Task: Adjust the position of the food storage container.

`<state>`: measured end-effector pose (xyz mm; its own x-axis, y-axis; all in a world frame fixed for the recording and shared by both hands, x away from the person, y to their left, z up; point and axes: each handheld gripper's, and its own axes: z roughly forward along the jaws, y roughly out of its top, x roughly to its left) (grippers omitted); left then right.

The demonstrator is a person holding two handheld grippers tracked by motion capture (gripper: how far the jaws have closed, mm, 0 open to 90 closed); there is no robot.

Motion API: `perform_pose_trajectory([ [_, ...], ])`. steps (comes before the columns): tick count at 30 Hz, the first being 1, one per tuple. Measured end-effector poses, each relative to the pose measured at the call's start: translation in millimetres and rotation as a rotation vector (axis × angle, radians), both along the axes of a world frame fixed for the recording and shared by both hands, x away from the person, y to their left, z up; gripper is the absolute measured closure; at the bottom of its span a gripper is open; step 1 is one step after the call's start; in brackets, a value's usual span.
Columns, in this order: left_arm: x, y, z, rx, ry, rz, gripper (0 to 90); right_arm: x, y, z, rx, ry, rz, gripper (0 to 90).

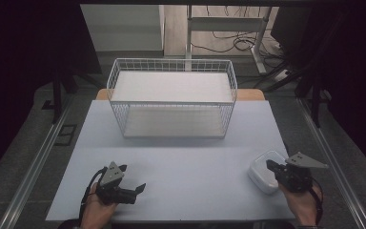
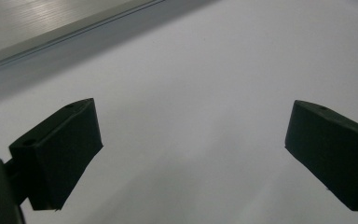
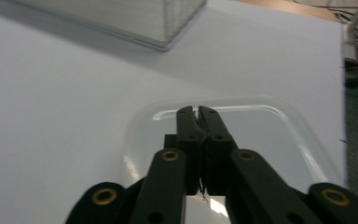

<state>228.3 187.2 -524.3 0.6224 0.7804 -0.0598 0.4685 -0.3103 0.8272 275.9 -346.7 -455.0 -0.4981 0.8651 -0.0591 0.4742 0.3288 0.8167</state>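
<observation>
The right gripper (image 3: 196, 112), jaws pressed together, sits over the clear plastic container (image 1: 266, 171) at the near right of the tabletop (image 1: 181, 167). The left gripper (image 1: 132, 190) rests near left, jaws spread wide over bare surface. A white wire basket (image 1: 171, 98) stands far centre.

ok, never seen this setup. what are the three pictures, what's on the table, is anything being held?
No robot: a person holds a two-jaw gripper in each hand. The high view looks down on the table; the other two pictures come from cameras riding on the grippers. A white wire basket stands at the far side. The left gripper is open over bare table, holding nothing. The right gripper is shut, its tips at the clear lid of a white container near the table's right edge; whether it pinches the lid is unclear.
</observation>
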Motion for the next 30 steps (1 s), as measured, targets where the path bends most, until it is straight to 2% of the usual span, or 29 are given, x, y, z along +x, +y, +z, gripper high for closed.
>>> perform_pose_trajectory([
  [2,-0.2,0.2,0.5,0.01,-0.002,0.002,3.1,1.6,-10.8,-0.4,0.012,0.005,-0.039,89.1],
  [3,-0.2,0.2,0.5,0.01,-0.002,0.002,3.1,1.6,-10.8,-0.4,0.012,0.005,-0.039,89.1],
  [4,-0.2,0.4,0.5,0.013,-0.002,0.004,3.2,3.2,-21.1,-1.7,0.026,0.015,-0.083,89.2],
  [6,0.0,0.7,0.4,0.014,-0.001,0.006,3.2,4.0,-26.1,-2.4,0.025,0.017,-0.102,89.3],
  [7,0.1,0.8,0.4,0.015,-0.001,0.008,3.4,5.9,-35.2,-3.6,0.03,0.02,-0.144,89.2],
  [8,0.1,0.9,0.4,0.014,-0.001,0.009,3.4,5.9,-35.2,-3.6,0.03,0.02,-0.144,89.2],
  [9,0.1,1.1,0.6,0.011,-0.001,0.01,3.7,7.9,-45.3,-3.5,0.032,0.015,-0.185,89.3],
  [11,0.1,1.1,0.6,0.012,-0.002,0.011,3.7,8.3,-48.6,-3.2,0.027,0.01,-0.198,89.2],
  [12,0.2,1.0,0.5,0.014,-0.002,0.01,3.7,9.8,-57.5,-1.9,0.022,-0.001,-0.232,89.2],
  [13,0.2,1.0,0.5,0.014,-0.002,0.01,3.7,9.8,-57.5,-1.9,0.022,-0.001,-0.232,89.2],
  [14,0.3,0.8,0.4,0.013,-0.001,0.01,3.7,12.1,-65.8,-1.6,0.017,-0.003,-0.265,89.2],
  [16,0.5,0.4,0.2,0.017,-0.001,0.008,3.7,15.9,-73.1,-5.0,0.021,0.012,-0.285,89.2],
  [24,1.1,-0.9,-1.1,0.034,0.007,0.008,3.9,24.3,-75.3,-20.3,-0.002,0.066,-0.263,89.1],
  [30,1.2,-0.2,-0.6,0.027,0.006,0.009,4.0,21.0,-72.4,-21.8,0.016,0.093,-0.227,89.1],
])
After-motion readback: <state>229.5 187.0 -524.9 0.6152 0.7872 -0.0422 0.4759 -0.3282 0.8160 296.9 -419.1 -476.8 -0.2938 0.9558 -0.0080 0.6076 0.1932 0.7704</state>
